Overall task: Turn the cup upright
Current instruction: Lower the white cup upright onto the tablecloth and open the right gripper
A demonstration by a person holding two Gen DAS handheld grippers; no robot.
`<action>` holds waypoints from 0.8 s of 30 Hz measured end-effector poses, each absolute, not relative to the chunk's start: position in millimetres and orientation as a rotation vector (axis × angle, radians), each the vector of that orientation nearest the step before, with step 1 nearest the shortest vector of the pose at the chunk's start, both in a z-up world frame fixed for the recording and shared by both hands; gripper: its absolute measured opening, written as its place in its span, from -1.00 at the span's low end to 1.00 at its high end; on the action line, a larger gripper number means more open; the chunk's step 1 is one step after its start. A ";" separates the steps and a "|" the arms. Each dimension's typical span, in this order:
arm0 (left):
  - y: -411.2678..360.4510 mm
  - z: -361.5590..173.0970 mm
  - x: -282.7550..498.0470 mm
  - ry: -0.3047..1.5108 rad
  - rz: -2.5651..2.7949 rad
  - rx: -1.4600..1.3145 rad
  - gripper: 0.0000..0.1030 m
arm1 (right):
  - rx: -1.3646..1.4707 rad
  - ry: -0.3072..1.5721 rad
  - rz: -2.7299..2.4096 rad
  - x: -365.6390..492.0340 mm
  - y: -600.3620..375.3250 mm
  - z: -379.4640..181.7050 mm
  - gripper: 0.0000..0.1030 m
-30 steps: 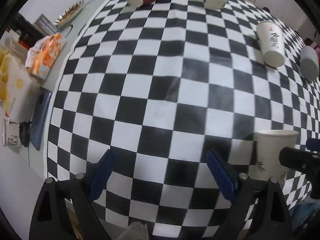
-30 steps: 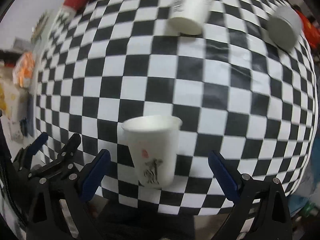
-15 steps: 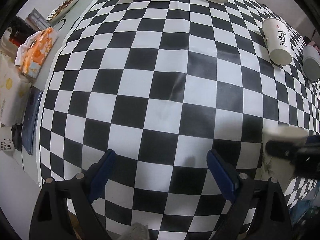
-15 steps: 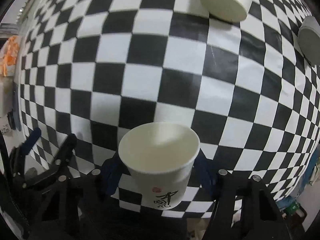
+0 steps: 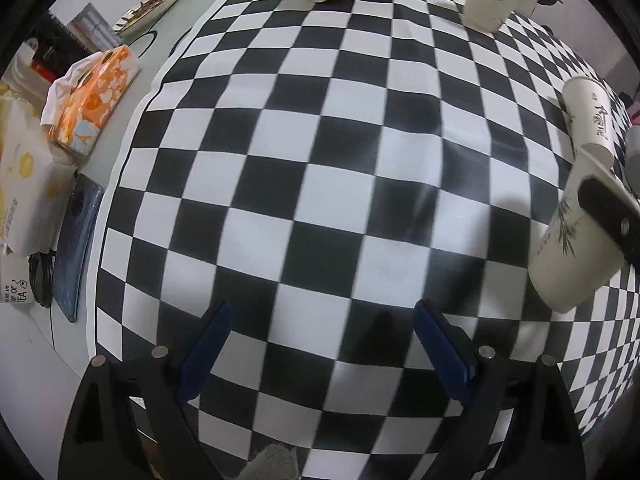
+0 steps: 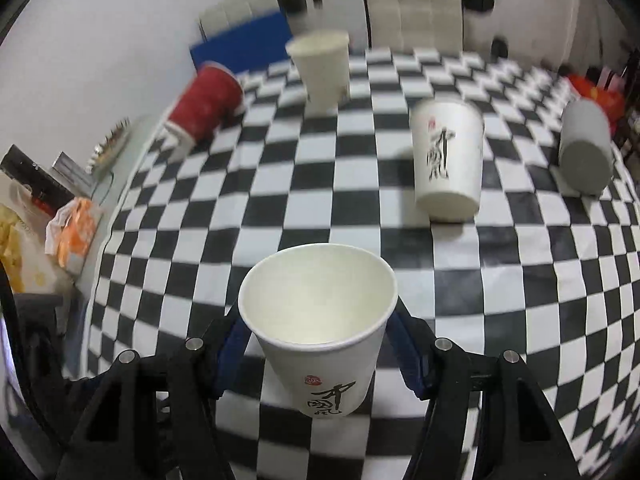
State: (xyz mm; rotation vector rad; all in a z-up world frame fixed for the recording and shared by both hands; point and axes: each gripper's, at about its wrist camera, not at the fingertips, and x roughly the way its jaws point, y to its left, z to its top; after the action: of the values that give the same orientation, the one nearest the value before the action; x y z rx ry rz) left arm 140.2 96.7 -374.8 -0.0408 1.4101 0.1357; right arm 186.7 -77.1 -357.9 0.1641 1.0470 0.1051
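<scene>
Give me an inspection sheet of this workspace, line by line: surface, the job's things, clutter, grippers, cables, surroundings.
Surface: checkered cloth covering a pale table.
Job's things: held white cup, mouth up, between the right gripper's pads. Lying on their sides: red cup, printed white cup, grey cup. Upright at the back: plain white cup.
Clutter: orange tissue pack, dark phone, yellow-print bags and a plate, all off the cloth's left edge.
Grippers: right gripper shut on the held cup; left gripper open, empty, above the cloth.
Cables: a black cord beside the phone.
Surroundings: white wall, beige chair, blue panel.
</scene>
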 end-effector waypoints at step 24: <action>96.5 -316.8 78.9 1.315 0.060 -0.011 0.79 | 0.052 1.118 0.030 89.6 -82.5 -350.1 0.63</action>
State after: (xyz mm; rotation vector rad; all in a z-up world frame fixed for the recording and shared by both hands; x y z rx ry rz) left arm 78.9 96.5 -316.8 -0.0114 1.3153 0.0601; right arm 89.6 -82.5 -350.1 0.0523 1.1176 0.0302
